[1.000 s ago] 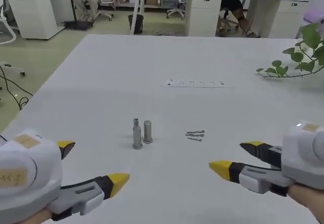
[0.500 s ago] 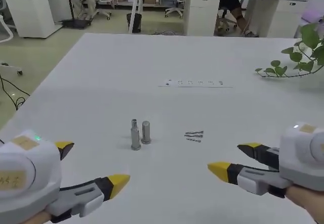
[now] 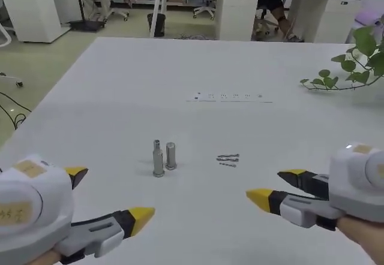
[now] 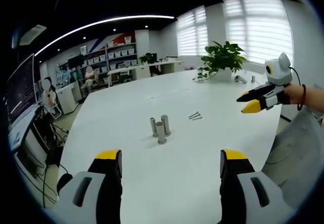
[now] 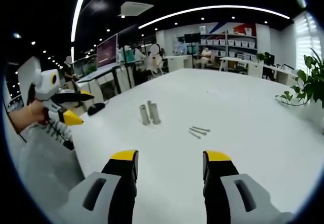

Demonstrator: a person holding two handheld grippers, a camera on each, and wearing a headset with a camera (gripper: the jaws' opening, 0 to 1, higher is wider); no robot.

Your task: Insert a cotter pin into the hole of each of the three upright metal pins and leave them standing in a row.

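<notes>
Metal pins [image 4: 161, 133] stand upright in a tight cluster near the middle of the white table [image 3: 120, 103]. The left gripper view shows three of them, while in the head view only two can be told, side by side and almost touching. Cotter pins [image 3: 228, 159] lie flat in a small loose group on the table, near the metal pins on their right and apart from them. The left gripper [image 3: 109, 194] hovers over the near left part of the table, its yellow-tipped jaws spread wide and holding nothing. The right gripper [image 3: 276, 185] hovers over the near right part, its jaws also parted and empty. Both grippers are well apart from the pins. A green plant [image 3: 354, 61] reaches in at the far right edge of the table
</notes>
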